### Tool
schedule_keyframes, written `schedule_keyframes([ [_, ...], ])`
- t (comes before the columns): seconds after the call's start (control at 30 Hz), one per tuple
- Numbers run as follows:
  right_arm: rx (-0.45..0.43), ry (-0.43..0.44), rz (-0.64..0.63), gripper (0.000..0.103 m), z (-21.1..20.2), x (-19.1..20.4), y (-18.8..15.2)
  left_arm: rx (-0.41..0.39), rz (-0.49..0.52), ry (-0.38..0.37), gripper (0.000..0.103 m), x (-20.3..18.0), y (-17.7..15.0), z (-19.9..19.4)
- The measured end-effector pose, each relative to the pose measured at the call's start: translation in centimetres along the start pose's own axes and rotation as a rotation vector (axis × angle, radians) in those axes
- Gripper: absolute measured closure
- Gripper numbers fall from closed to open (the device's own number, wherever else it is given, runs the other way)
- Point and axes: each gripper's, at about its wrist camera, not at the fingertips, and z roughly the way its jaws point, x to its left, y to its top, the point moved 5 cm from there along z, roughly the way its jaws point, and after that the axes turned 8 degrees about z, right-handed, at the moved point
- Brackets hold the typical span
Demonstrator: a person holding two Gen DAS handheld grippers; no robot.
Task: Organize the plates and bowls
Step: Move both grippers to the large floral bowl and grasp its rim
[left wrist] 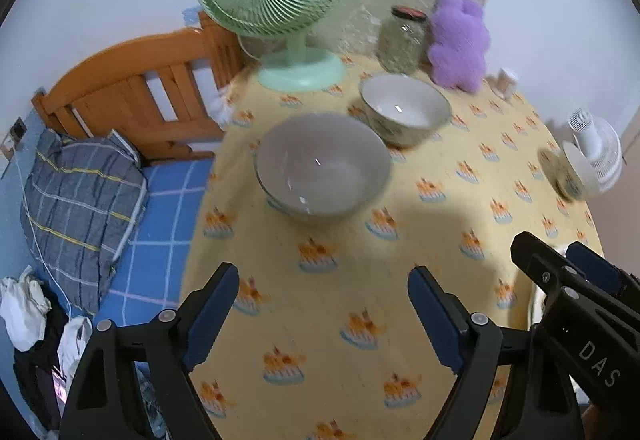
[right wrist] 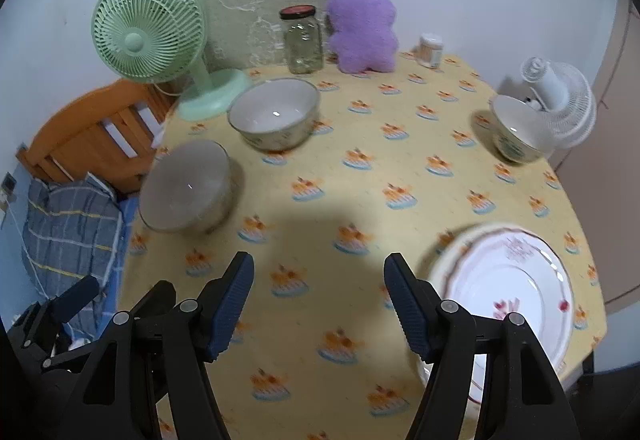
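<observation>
Both grippers hover empty with jaws apart, the left gripper [left wrist: 324, 304] nearer the grey bowl [left wrist: 323, 171] lying far-left, the right gripper [right wrist: 319, 294] beside the plate [right wrist: 508, 304].

Place: a bedroom in a home, as I see it.
Bed: wooden headboard [left wrist: 132, 95], checked pillow [left wrist: 80, 207], blue sheet.
My table [right wrist: 400, 175]: cake-print cloth, green fan [right wrist: 148, 35], purple plush toy [right wrist: 362, 23].

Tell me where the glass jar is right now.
In the right wrist view the glass jar stands at the table's far edge, between the green fan and the purple plush toy.
</observation>
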Motion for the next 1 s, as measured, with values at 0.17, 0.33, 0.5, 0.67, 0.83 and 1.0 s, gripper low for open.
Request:
schedule_keyframes([
  [0.17, 0.004, 0.021, -0.025, 0.032, 2.5, 2.4, 2.1, -0.015, -0.021, 0.039, 0.023, 1.7, 2.2, 2.1],
  [0.33, 0.011, 0.047, -0.04, 0.032, 5.5, 4.7, 4.2, -0.02, -0.023, 0.075, 0.026, 3.1, 4.1, 4.4],
  [0.5, 0.023, 0.07, -0.049, 0.036, 8.3, 6.4, 5.4, -0.016, -0.04, 0.096, 0.033, 4.3, 5.5, 6.9],
  [0.67, 0.035, 0.099, -0.078, 0.054, 10.7, 8.4, 6.2, -0.009, -0.032, 0.105, 0.048, 4.9, 6.7, 9.1],
  [0.83, 0.063, 0.108, -0.083, 0.059, 12.9, 9.5, 6.7, 0.014, -0.032, 0.094, 0.06, 5.1, 7.2, 11.0],
  [1.0, 0.106, 0.112, -0.101, 0.077, 14.6, 10.4, 6.4, 0.037, -0.016, 0.099, 0.068, 4.9, 7.2, 12.2],
])
